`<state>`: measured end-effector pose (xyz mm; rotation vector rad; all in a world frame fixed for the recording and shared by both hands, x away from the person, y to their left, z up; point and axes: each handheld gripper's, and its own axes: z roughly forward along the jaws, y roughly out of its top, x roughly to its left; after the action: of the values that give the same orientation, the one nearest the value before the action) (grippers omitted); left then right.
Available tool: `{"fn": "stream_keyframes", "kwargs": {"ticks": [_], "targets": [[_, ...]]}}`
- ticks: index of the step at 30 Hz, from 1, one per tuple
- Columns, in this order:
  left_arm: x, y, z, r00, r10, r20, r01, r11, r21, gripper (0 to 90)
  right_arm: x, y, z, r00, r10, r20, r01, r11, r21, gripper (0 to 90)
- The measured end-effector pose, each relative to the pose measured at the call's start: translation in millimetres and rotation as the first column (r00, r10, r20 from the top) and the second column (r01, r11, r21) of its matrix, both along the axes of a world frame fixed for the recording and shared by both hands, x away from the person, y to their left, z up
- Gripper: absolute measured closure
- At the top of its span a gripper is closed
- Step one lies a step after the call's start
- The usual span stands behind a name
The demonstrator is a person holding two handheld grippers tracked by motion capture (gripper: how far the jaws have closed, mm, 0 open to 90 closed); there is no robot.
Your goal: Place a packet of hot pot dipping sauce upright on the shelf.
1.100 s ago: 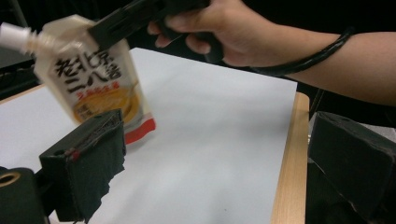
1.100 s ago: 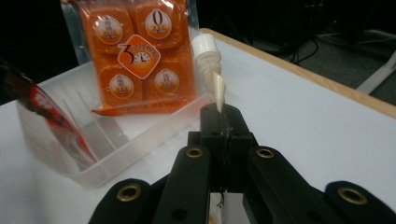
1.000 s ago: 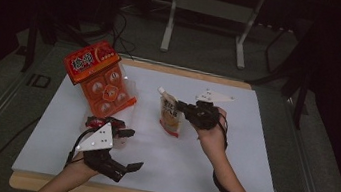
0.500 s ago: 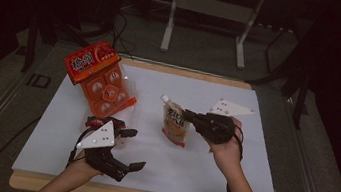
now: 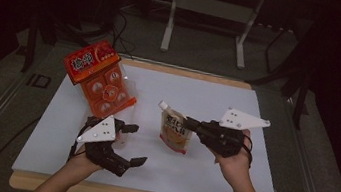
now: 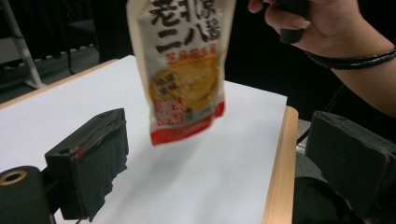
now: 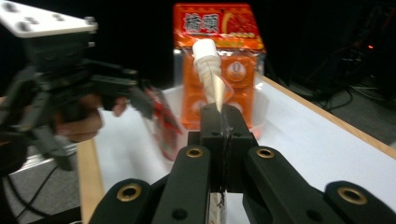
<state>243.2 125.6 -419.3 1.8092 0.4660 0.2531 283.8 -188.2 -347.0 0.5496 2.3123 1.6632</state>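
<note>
**Here: spouted pouch clamped, lifted off the counter**

Clamped together on the upper edge of a spouted pouch [image 7: 208,70]: the right gripper's [image 5: 193,126] fingers, black pads pressed flat with the thin seam pinched between them and the white ribbed spout rising just beyond the tips. Hanging below that grip, clear of the white counter [image 5: 227,177], label toward the left gripper's camera: yellow and red print, dark characters, top cut off by the frame edge. Contents sealed and impossible to make out.

Spread wide apart, holding nothing: the left gripper's [image 5: 131,143] fingers [image 6: 91,156], low over the near left part of the counter.

Behind the right fingers, gripping from the near right: the right hand [image 5: 231,160], dark band at the wrist, forearm running off the bottom edge. Wrapped around the other gripper's body: the left hand [image 5: 87,155], forearm likewise cut off.

Farther out, at the far left of the counter: an orange blister pack [image 5: 101,79] with round compartments under a red header card, lying flat. Items inside too small to identify. Beyond the counter, a dark room, metal stand legs [image 5: 206,23] dimly visible.
</note>
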Motion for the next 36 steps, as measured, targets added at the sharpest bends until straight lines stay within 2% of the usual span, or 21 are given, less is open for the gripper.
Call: {"fn": "stream_keyframes", "kwargs": {"ticks": [3, 7, 11, 17, 18, 22, 24, 27, 29, 33, 36], "targets": [[3.5, -3.9, 4.0, 1.0, 0.002, 0.002, -0.002, 1.0, 0.009, 6.6, -8.9, -0.2, 4.4, 0.9996, 0.028, 0.008, -0.028, 0.9995, 0.016, 89.9], [6.0, -4.7, 7.3, 0.9999, -0.014, 0.007, 0.014, 0.9999, -0.009, 6.8, -16.2, 1.0, 8.2, 0.9981, 0.061, 0.008, -0.061, 0.9977, 0.029, 89.9], [7.1, -5.4, 11.8, 0.9998, -0.007, 0.021, 0.008, 0.9998, -0.018, 9.0, -20.9, 4.3, 8.5, 0.9967, 0.081, 0.01, -0.081, 0.9964, 0.024, 89.9], [12.2, -5.0, 23.5, 0.9989, -0.036, 0.029, 0.037, 0.9987, -0.035, 14.5, -28.2, 10.3, 9.2, 0.9926, 0.121, 0.007, -0.122, 0.9921, 0.032, 89.9], [13.7, -5.3, 28.2, 0.9978, -0.055, 0.036, 0.056, 0.9976, -0.04, 14.5, -29.2, 11.7, 9.5, 0.9914, 0.13, 0.009, -0.131, 0.9908, 0.036, 89.9], [12.8, -6.8, 35.8, 0.9938, -0.088, 0.068, 0.092, 0.9946, -0.048, 32.0, -34.6, 18.7, 10.4, 0.9877, 0.155, 0.02, -0.155, 0.9876, 0.022, 89.9], [12.4, -8.4, 38.9, 0.9935, -0.094, 0.065, 0.097, 0.9941, -0.048, 35.0, -35.0, 20.7, 9.4, 0.9861, 0.165, 0.016, -0.166, 0.986, 0.019, 89.9], [12.6, -10.3, 41.3, 0.9919, -0.113, 0.058, 0.116, 0.9923, -0.046, 50.1, -35.0, 23.3, 7.1, 0.9861, 0.166, 0.009, -0.166, 0.9861, 0.012, 89.9], [12.3, -11.4, 42.0, 0.9897, -0.131, 0.057, 0.133, 0.9905, -0.036, 59.2, -34.7, 23.6, 6.5, 0.9866, 0.163, 0.009, -0.163, 0.9865, 0.012, 89.9], [12.1, -11.0, 43.3, 0.9867, -0.138, 0.086, 0.14, 0.9901, -0.011, 75.0, -32.9, 21.6, 6.4, 0.9876, 0.157, 0.009, -0.157, 0.9875, 0.016, 89.8], [12.0, -11.8, 44.3, 0.9823, -0.157, 0.102, 0.156, 0.9876, 0.016, 83.0, -31.4, 19.8, 6.1, 0.9879, 0.155, 0.004, -0.155, 0.9877, 0.018, 89.8]]}}
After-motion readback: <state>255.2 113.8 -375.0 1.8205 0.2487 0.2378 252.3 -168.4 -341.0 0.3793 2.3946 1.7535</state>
